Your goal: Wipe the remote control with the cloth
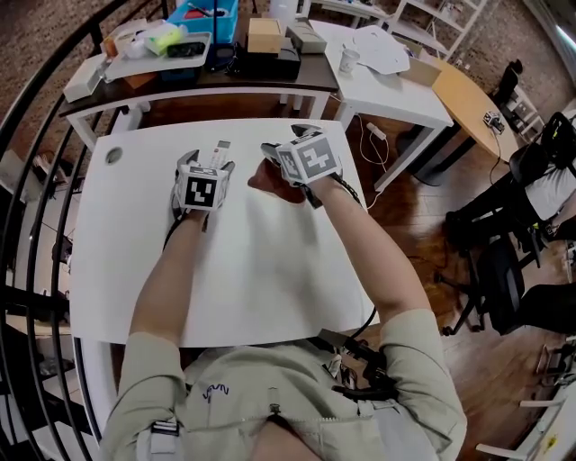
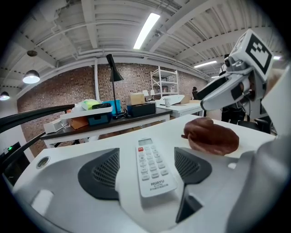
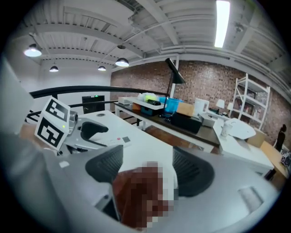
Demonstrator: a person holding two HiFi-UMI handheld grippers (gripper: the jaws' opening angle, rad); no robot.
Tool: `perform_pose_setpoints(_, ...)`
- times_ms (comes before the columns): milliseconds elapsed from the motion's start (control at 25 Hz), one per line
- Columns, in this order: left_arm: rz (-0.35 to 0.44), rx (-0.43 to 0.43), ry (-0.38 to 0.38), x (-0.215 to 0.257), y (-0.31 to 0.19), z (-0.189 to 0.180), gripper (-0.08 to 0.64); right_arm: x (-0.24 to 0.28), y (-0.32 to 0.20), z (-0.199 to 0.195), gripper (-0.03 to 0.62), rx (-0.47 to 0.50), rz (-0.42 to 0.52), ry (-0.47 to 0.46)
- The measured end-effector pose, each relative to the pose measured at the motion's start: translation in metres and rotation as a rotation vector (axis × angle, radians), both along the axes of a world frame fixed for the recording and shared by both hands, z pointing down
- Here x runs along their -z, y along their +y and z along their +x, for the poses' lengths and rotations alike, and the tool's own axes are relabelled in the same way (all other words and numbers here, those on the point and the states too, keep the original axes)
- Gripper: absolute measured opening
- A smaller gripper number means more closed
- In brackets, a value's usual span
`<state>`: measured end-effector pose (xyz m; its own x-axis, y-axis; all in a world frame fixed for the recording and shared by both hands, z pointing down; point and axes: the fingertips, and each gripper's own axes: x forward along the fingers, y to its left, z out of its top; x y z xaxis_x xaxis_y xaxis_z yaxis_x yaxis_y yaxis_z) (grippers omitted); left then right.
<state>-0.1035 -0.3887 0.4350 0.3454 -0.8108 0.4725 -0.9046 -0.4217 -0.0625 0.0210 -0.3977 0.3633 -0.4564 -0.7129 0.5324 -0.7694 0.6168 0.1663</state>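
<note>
Brick walls and white ceiling beams close in a workshop where a white worktop (image 1: 270,270) stands in front of a dark side table carrying a blue bin (image 1: 205,16) and a cardboard box (image 1: 264,34). A person in pale sleeves leans over the near edge of the worktop with a gripper in each hand.

Close to the far edge, about midway along it, lies the white remote control (image 2: 152,166), buttons up, its far end pointing at that edge. The left gripper (image 1: 207,165) sits over its near end with the jaws wide apart and the remote between them. A strip of white shows between the left pad and the remote's side, so the pads are not clamped on it.

Just to the right of the remote, also near the far edge, the brown cloth (image 2: 213,136) rests crumpled on the worktop, apart from the remote. The right gripper (image 1: 283,146) hangs over it, angled down, jaws spread wide. The cloth shows low between them, and in the left gripper view it lies on the worktop below that gripper, not pinched.

A round grommet (image 1: 112,155) sits in the far left corner.
</note>
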Motion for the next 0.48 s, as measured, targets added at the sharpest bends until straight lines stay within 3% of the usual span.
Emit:
perform_pose_setpoints(240,-0.081,0.023,0.01,-0.013,-0.003,-0.01,0.36,-0.038,0.001,0.013,0.334,-0.036,-0.072,0.012)
perform_pose_setpoints(480,-0.172,0.001,-0.06,-0.028,-0.004,-0.006,0.36,-0.052,0.005,0.022,0.334,-0.046,-0.109,0.007)
